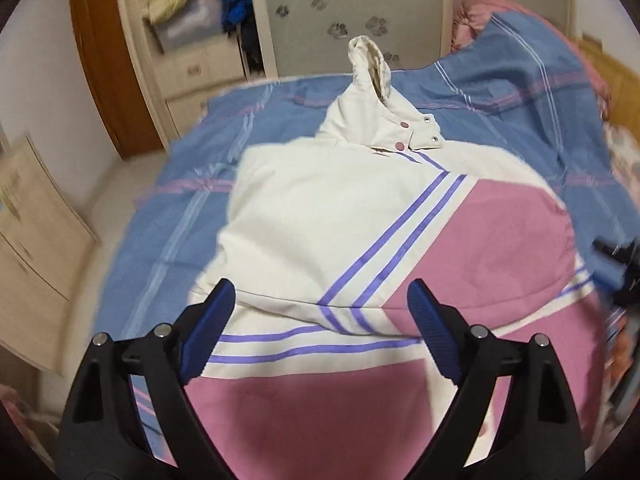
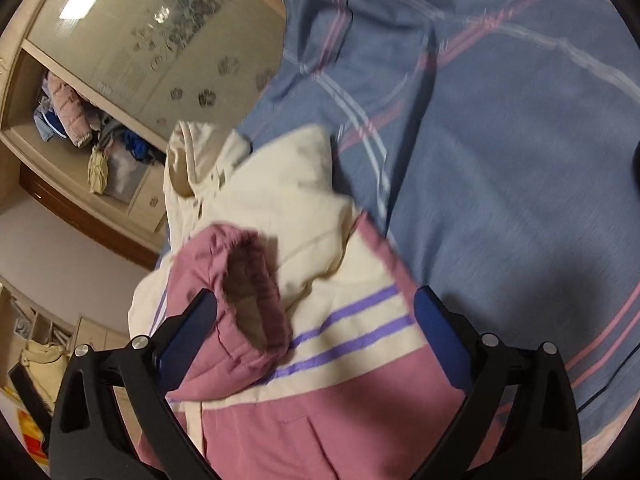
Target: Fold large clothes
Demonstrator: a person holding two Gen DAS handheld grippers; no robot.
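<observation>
- Leftmost, in the left wrist view, pale drawers [image 1: 36, 236] stand on the floor beside the bed, with a brown door [image 1: 108, 80] and an open wardrobe shelf [image 1: 192, 12] stuffed with clothes behind them.
- Next, the blue plaid bedsheet [image 1: 168, 232] covers the bed, and the jacket [image 1: 320, 216] lies spread on it, cream above, pink below, with purple stripes running diagonally across.
- Its hood [image 1: 370, 68] points toward the wardrobe, and two pink snaps show at the collar.
- The left gripper [image 1: 322, 304] hovers over the jacket's lower part, its jaws spread wide and gripping nothing.
- Over in the right wrist view, the wardrobe shelf [image 2: 80, 128] sits at the left, and the jacket [image 2: 280, 208] is bunched beside it.
- A pink sleeve cuff [image 2: 248, 300] lies folded across the jacket's body, its opening facing the camera.
- The right gripper [image 2: 316, 308] is released too, jaws wide apart, the cuff close by its left finger; whether they touch, I cannot tell.
- Rightmost, the bedsheet [image 2: 500, 160] stretches away.
</observation>
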